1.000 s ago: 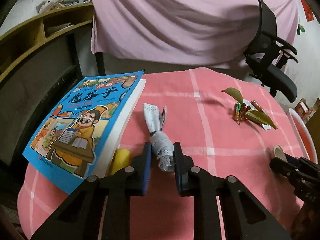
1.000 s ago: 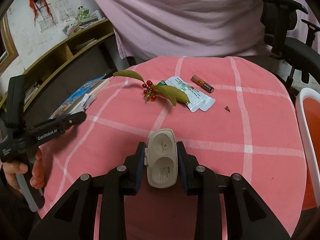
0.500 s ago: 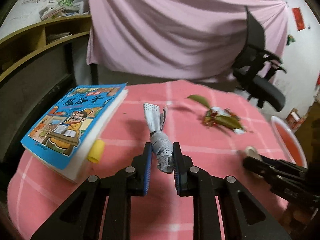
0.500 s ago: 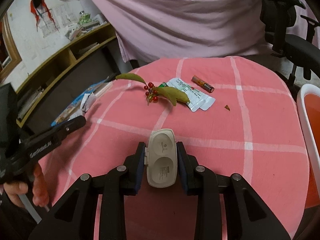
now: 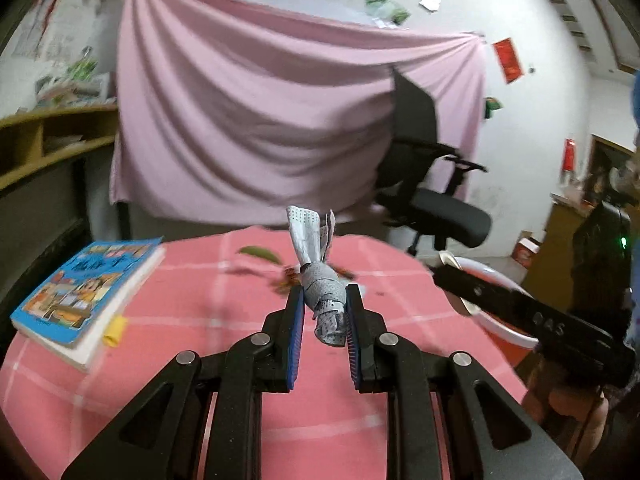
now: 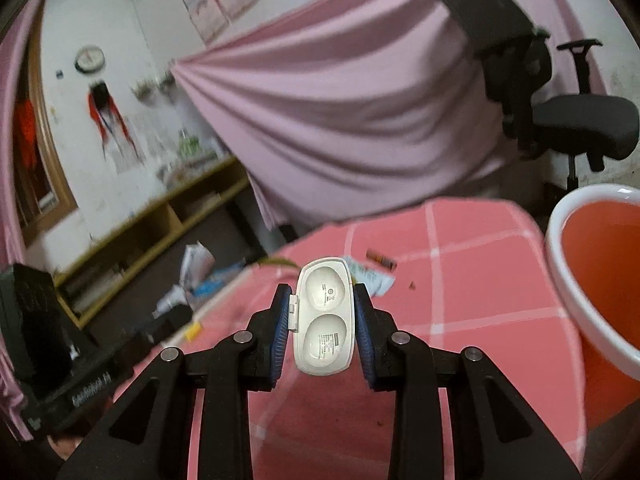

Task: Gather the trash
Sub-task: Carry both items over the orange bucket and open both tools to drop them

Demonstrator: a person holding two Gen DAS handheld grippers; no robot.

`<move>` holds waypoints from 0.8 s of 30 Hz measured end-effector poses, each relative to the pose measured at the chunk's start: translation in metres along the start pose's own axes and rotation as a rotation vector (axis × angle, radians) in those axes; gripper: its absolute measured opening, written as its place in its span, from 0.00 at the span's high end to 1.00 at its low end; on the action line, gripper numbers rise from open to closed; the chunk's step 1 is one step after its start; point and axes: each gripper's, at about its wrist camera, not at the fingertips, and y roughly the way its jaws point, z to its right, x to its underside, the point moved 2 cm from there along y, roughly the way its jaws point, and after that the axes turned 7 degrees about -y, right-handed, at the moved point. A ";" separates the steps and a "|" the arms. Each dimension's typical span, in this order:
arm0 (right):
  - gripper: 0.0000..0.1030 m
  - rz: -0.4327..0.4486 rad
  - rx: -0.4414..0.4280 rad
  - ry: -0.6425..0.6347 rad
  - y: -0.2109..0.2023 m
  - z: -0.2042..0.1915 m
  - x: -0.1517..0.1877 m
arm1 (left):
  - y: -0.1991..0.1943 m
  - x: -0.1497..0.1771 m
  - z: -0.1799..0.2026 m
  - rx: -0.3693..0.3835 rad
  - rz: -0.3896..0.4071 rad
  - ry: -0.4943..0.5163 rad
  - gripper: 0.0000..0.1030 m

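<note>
My left gripper (image 5: 323, 312) is shut on a twisted grey paper wad (image 5: 322, 292) and holds it up above the pink checked table (image 5: 200, 320). My right gripper (image 6: 322, 316) is shut on a white plastic blister case (image 6: 324, 316), lifted above the table (image 6: 460, 312). An orange bin with a white rim (image 6: 600, 272) stands right of the table; it also shows in the left wrist view (image 5: 492, 320), partly behind the right gripper's body. A leaf sprig (image 5: 260, 254), a wrapper (image 6: 372, 278) and a battery (image 6: 382, 259) lie on the table.
A blue comic book (image 5: 86, 292) with a yellow piece (image 5: 114, 330) beside it lies at the table's left. A black office chair (image 5: 432, 184) stands behind the table against a pink drape (image 5: 260, 120). Wooden shelves (image 6: 160, 232) run along the left wall.
Both grippers have risen from the table with their loads and tilted up. The right one has swung toward the orange bin, which now fills its right side.
</note>
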 end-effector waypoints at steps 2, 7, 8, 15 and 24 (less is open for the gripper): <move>0.73 0.065 0.029 -0.028 -0.016 0.002 -0.006 | -0.008 0.001 0.019 0.026 0.045 0.033 0.84; 0.73 0.213 0.143 -0.093 -0.055 0.015 -0.020 | -0.024 -0.001 0.057 0.046 0.163 0.084 0.84; 0.73 0.242 0.163 -0.098 -0.063 0.019 -0.022 | -0.023 -0.002 0.065 0.051 0.180 0.084 0.84; 0.73 0.383 0.297 -0.112 -0.110 0.058 -0.032 | -0.017 -0.023 0.113 0.114 0.245 0.129 0.84; 0.73 0.387 0.437 -0.015 -0.138 0.126 -0.029 | 0.025 -0.023 0.197 0.233 0.212 0.262 0.84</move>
